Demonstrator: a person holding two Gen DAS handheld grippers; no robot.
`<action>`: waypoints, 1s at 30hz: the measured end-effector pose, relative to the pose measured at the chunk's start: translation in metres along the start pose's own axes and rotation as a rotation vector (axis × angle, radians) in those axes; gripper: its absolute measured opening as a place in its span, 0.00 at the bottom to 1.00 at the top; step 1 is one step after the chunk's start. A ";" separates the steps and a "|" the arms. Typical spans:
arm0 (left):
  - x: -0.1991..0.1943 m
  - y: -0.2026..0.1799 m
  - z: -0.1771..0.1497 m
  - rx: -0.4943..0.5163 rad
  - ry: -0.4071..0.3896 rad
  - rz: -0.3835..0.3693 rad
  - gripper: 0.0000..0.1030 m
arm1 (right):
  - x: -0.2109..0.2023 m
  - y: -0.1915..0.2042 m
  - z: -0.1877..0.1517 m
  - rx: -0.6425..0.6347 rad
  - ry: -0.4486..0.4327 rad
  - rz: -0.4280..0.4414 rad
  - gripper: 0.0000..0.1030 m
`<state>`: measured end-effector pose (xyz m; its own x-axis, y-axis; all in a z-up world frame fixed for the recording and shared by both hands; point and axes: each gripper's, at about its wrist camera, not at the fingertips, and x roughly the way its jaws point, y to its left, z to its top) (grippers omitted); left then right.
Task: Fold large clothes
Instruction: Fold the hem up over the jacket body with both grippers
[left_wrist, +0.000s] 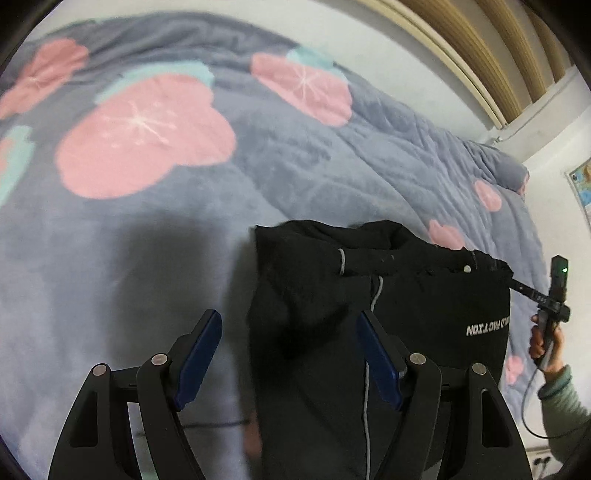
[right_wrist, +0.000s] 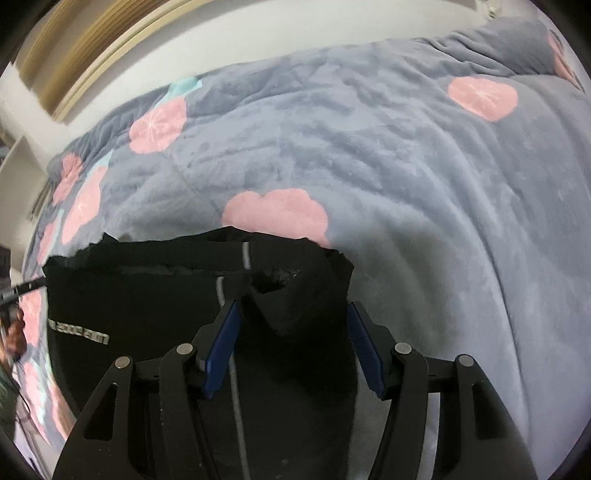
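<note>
A black garment (left_wrist: 424, 314) with a grey drawstring and white lettering lies folded on a grey bed blanket (left_wrist: 295, 166) printed with pink flowers. My left gripper (left_wrist: 289, 315) hovers over the garment's left edge, open, nothing between its blue pads. A person's hand (left_wrist: 546, 347) holds the other gripper at the garment's far right corner. In the right wrist view the black garment (right_wrist: 147, 295) fills the lower left. My right gripper (right_wrist: 292, 304) stands open above its right part, the pads clear of the cloth. A hand (right_wrist: 14, 332) shows at the left edge.
The blanket (right_wrist: 406, 184) spreads wide behind and beside the garment. A white wall with a wooden frame (left_wrist: 480, 44) runs along the far side of the bed. A poster (left_wrist: 583, 184) hangs at the right. A cable (left_wrist: 532, 406) dangles from the hand.
</note>
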<state>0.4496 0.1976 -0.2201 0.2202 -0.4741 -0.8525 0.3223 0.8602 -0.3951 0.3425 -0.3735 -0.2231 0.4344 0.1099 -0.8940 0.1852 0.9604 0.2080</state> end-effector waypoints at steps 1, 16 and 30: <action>0.007 0.002 0.003 -0.001 0.009 0.002 0.74 | 0.004 -0.002 0.002 -0.011 0.004 -0.001 0.61; 0.009 -0.020 0.002 0.015 -0.072 0.022 0.13 | -0.018 0.015 -0.001 -0.040 -0.112 -0.110 0.20; 0.055 -0.022 0.059 -0.064 -0.084 0.214 0.13 | 0.062 0.017 0.068 -0.032 -0.049 -0.259 0.11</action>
<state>0.5087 0.1412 -0.2381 0.3537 -0.2914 -0.8888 0.2015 0.9517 -0.2319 0.4328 -0.3679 -0.2477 0.4181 -0.1523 -0.8955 0.2684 0.9625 -0.0384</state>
